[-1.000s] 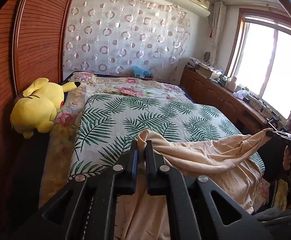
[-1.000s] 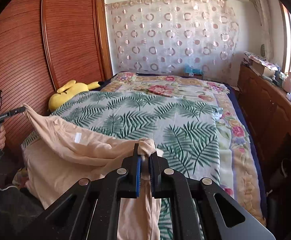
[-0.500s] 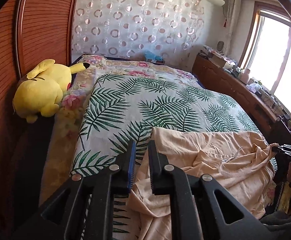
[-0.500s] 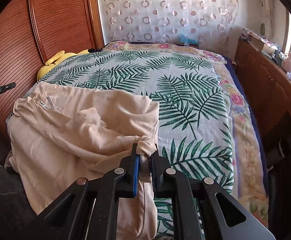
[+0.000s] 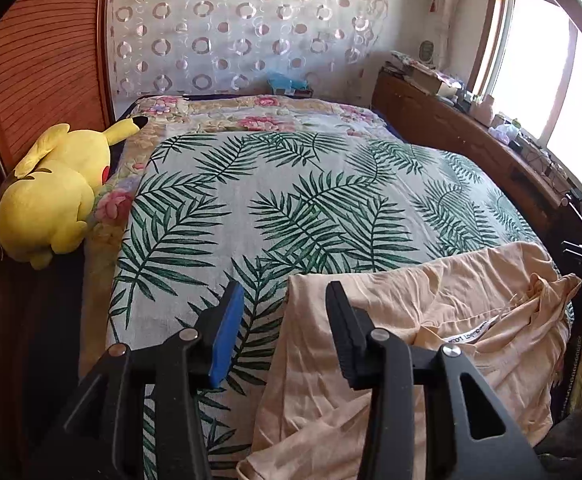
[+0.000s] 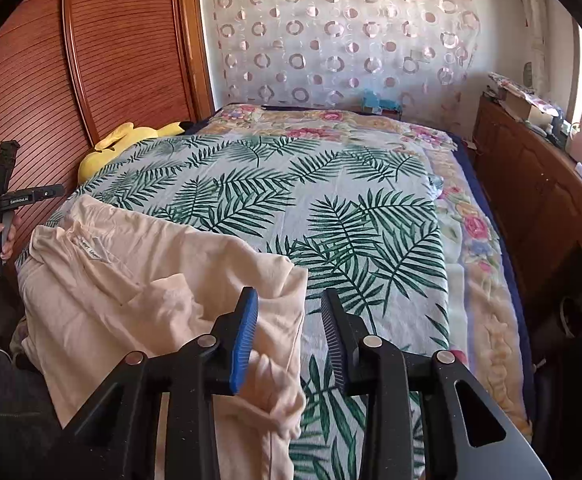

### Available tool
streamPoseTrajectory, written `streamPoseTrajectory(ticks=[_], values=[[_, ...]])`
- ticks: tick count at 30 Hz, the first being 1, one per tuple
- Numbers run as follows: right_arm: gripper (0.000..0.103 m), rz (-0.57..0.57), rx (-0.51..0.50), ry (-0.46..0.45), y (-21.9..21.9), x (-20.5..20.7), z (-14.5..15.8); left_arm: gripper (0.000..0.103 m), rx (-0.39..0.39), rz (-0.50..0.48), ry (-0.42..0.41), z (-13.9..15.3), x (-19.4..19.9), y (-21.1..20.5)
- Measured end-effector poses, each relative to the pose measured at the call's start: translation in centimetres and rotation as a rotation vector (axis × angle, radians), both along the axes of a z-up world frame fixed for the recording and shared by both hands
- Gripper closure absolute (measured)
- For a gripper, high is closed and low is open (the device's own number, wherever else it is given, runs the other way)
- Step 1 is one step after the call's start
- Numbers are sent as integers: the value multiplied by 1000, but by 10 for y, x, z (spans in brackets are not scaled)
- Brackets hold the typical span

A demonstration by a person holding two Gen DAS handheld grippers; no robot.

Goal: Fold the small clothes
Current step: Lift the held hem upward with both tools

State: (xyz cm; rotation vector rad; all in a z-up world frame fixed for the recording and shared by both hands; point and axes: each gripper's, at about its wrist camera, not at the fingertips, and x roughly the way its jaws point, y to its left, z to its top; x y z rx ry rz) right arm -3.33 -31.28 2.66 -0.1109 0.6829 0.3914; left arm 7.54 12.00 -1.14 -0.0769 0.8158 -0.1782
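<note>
Left gripper [image 5: 285,312]: jaws apart, empty
Right gripper [image 6: 289,320]: jaws apart, empty
Garment [image 6: 131,280]: spread on leaf-print sheet [image 5: 291,200]
Plush toy [image 5: 51,192]: 10 o'clock, bed edge

Daylight pours in from the wooden-framed window [image 5: 547,92], which is blown out to plain white glare in the left wrist view. The palm-leaf printed bedspread [image 5: 311,208] is evenly bright and sharp. Both views bend strongly at the edges, with black corners. The ribbed reddish wooden wardrobe [image 6: 91,80] sits dimmer.
</note>
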Motion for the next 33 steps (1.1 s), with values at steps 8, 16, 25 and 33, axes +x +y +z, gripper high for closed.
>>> streamPoseTrajectory(ticks=[8,16,25,33], values=[[67,-1,11,87,12,46,-27,60,42,-19,110,-26,25,-7],[63,13,19,136,17,67,-32,42,59,-42,129,-34,29,-13],[55,25,-30,145,25,73,-30,27,114,-73,130,-36,30,-27],[55,56,-73,162,37,81,-28,50,100,-105,129,-33,27,-27]])
